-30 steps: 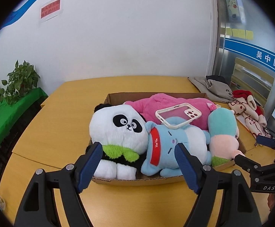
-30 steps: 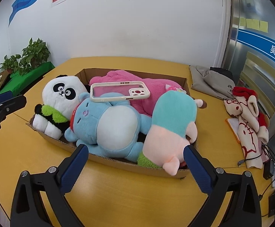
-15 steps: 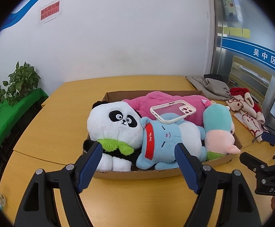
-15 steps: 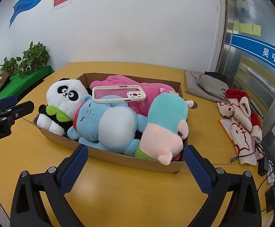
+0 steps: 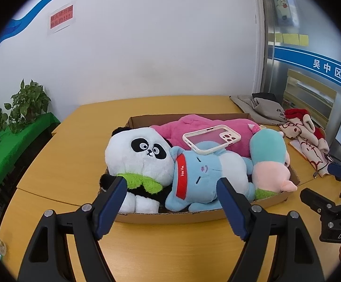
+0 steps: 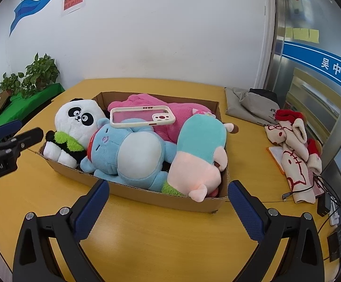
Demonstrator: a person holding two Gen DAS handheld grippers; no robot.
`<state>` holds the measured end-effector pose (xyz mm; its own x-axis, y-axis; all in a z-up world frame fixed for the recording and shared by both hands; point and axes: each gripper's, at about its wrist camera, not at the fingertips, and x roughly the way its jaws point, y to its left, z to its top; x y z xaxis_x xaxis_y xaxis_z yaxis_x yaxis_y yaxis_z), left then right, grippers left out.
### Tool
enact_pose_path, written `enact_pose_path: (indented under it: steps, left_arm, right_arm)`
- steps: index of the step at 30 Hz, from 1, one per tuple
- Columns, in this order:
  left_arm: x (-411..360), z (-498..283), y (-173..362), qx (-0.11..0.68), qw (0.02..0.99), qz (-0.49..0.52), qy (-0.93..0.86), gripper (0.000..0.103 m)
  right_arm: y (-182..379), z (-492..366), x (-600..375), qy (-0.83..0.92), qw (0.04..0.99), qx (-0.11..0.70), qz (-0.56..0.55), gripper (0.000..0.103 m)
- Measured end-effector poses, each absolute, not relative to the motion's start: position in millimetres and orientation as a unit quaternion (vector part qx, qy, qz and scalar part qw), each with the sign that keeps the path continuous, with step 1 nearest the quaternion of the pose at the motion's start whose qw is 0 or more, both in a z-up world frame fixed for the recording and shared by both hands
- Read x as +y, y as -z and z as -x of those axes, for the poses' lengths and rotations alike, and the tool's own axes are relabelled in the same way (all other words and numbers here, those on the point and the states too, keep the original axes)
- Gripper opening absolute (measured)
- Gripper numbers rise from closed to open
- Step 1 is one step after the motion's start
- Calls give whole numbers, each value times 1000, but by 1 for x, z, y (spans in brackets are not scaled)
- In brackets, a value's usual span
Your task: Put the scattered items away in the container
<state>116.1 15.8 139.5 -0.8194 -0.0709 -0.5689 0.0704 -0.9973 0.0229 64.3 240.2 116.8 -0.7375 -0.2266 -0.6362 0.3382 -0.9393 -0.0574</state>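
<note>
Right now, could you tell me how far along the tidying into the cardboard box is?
Done: the panda, blue plush, pink plush, teal-and-pink plush and phone case all sit in the cardboard box. In hand: nothing; the left gripper and right gripper hover in front of the box, jaws open and empty. Left: possibly the red-and-white fabric items and grey cloth on the table, if they count.

White wall (image 5: pixel 147 47) at twelve o'clock, red notice (image 5: pixel 61 20) at eleven; potted plants (image 5: pixel 28 104) at nine; wooden table (image 5: pixel 170 253) below.
</note>
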Motion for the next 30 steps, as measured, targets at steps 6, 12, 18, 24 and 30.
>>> enact_pose_path:
  steps: [6,12,18,24,30]
  left_arm:
    - [14,-117,-137,-4,41,-302,952,78]
    - [12,-117,-137,-1,39,-303,952,78]
    - [15,-115,-133,2,29,-308,951,78]
    - [15,-112,-130,2,23,-312,950,78]
    - [14,-110,-126,5,15,-317,948,78]
  right_arm:
    - [-116,-65,239,928,150,90,-328,102]
    - [-114,-64,239,928,149,92,-329,102]
    - [-112,-64,240,928,146,92,-331,102]
    - [-112,-62,240,928,143,89,-331,102]
    - [-111,-61,237,927,144,95,-334,102]
